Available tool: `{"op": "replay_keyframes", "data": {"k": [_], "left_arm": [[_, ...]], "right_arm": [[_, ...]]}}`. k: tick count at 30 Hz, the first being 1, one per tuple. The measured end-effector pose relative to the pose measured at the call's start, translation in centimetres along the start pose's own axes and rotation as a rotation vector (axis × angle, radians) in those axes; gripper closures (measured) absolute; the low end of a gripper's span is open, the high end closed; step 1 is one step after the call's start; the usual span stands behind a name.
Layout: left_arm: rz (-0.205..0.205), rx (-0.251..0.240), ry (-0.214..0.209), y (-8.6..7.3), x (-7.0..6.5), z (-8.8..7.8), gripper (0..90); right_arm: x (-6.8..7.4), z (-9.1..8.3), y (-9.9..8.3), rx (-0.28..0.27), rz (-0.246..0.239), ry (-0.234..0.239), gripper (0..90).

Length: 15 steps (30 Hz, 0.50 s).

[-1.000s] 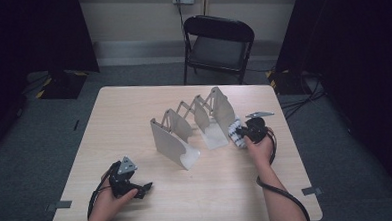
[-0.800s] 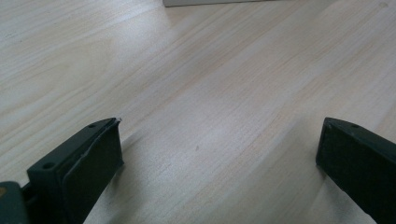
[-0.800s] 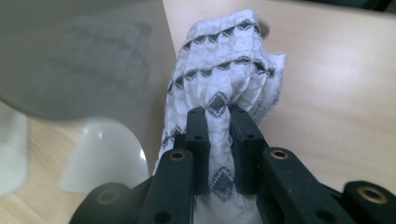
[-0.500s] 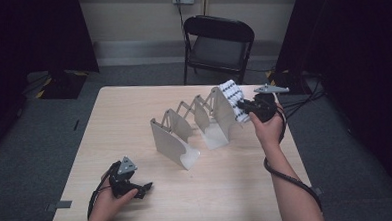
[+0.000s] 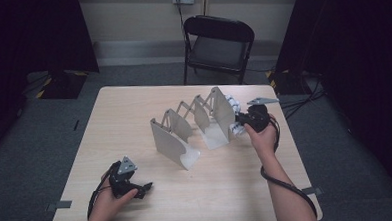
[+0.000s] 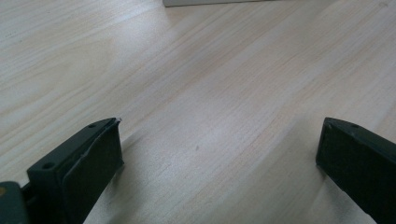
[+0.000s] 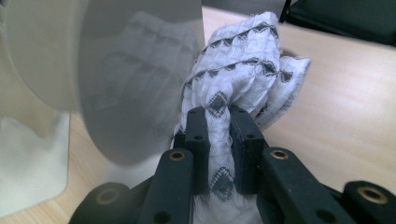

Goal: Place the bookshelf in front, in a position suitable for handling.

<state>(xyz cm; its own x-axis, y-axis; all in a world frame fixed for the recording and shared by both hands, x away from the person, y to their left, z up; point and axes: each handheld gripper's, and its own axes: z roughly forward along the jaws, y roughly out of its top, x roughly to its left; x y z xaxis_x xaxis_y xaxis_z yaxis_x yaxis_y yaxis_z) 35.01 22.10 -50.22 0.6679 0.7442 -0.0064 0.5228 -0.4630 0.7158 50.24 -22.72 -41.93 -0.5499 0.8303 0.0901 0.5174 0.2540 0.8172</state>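
Right gripper clamped on a patterned cloth beside the end plate of the white rack. Left gripper rests open on the table. Wiping well likely needs firm, even contact against the plate.

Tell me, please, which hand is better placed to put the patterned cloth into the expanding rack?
Right. The right gripper is shut on the white patterned cloth, right beside the rack's end panel. The left gripper rests open at the table's near edge, holding nothing, well away from the rack.

White patterned cloth, bunched, beside rack's end panel
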Motion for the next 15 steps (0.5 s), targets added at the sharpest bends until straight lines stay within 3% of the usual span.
{"op": "replay_keyframes", "data": {"k": [10,15], "left_arm": [[0.008,0.006,0.0,0.0,0.1,0.0,0.0],[0.005,0.004,0.0,0.0,0.0,0.0,0.0]], "right_arm": [[0.0,3.0,-5.9,0.081,0.049,0.011,79.3],[0.2,3.0,-6.5,0.073,0.04,-0.008,79.1]]}}
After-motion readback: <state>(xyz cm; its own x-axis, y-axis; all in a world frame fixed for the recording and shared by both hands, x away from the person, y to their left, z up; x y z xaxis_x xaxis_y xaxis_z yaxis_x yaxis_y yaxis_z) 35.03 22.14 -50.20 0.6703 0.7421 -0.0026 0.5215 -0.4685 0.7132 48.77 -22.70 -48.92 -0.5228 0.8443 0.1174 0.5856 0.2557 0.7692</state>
